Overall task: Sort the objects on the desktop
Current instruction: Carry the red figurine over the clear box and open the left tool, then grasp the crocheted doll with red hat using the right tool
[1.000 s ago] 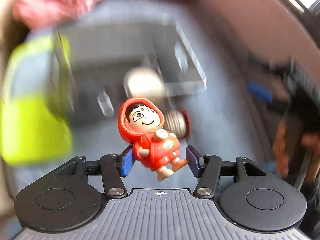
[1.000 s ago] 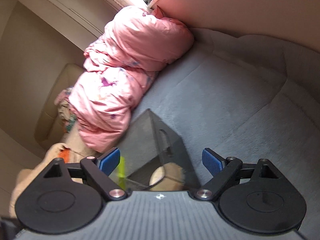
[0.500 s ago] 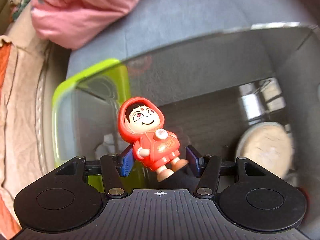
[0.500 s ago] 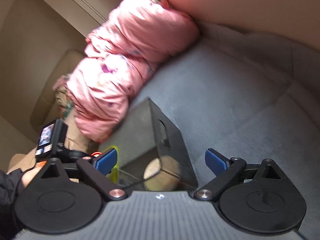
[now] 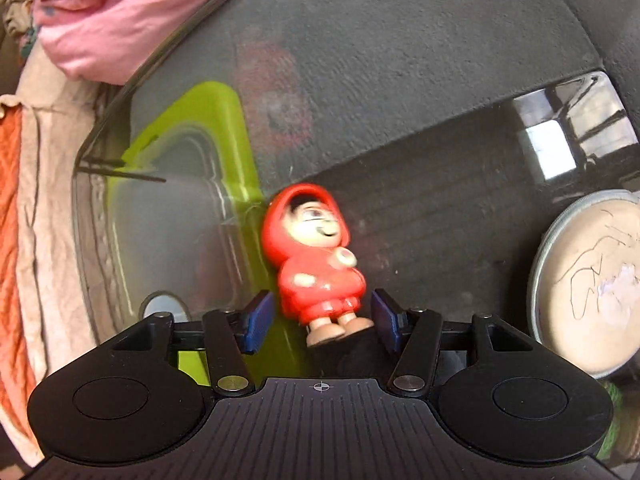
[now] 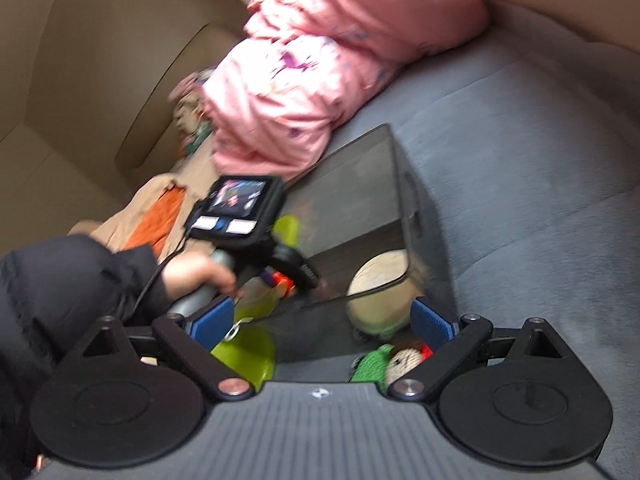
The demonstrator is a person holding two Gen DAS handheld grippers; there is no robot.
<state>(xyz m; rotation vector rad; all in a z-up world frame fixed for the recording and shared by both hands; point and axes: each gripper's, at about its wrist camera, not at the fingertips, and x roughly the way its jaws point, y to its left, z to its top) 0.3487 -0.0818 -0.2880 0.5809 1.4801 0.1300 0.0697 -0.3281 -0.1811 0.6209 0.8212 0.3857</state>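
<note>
Release step — left hand-held gripper (image 5: 322,322) jaws are opening around the red figurine (image 5: 316,264) over the bin (image 5: 400,80); next, lift clear toward twelve o'clock — right hand-held gripper (image 6: 322,320) spread, empty

Grey sofa (image 6: 520,128), pink quilt (image 6: 320,60)

both wrist views near, sharing bin (image 5: 400,60)

Home, bedroom or living room: pink quilt (image 6: 344,52) bunched on grey upholstered seat (image 6: 540,168), beige padded wall panels (image 6: 100,60)
</note>
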